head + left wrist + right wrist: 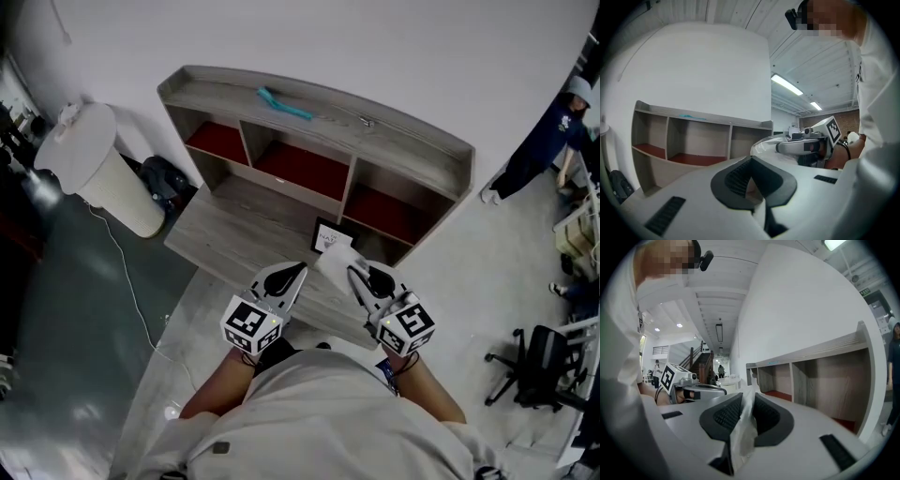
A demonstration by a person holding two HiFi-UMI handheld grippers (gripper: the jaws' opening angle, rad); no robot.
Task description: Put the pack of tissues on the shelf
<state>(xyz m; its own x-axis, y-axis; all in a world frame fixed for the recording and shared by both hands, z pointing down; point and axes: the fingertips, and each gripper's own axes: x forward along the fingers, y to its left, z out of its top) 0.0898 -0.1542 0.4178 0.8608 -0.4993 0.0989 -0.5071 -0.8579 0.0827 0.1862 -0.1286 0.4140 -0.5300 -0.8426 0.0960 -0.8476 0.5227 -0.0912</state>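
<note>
Broadly, the job stands at its carrying stage, not its placing stage. The shelf (pixel 403 134), a grey wooden unit with three open compartments floored in red, stands against the wall ahead of me. No compartment that I can see into holds the pack, and only a teal item (pixel 284 104) lies on its top board. Below it the tabletop (pixel 234 234) carries one small framed card (pixel 333 236) and nothing else that I can make out. Both devices are held roughly level in front of the body, side by side above the tabletop and short of the shelf. The right claw (pixel 364 277) is clamped on the pack of tissues (pixel 335 260). The right gripper view shows the crinkled white wrapper (pixel 743 427) pinched between the dark pads, and the bulk of the pack juts forward from the tips, clear of the tabletop as far as I can judge. The left claw (pixel 287 277) has its jaws drawn together with nothing I can identify between them, and it takes no share in the hold. Done, in my assessment: the pick-up, with a grip that looks sound. Outstanding: the reach to the shelf, the set-down in a compartment or on the top board, and the release. The hold is on thin film, so I rate slippage as the point to watch.
</note>
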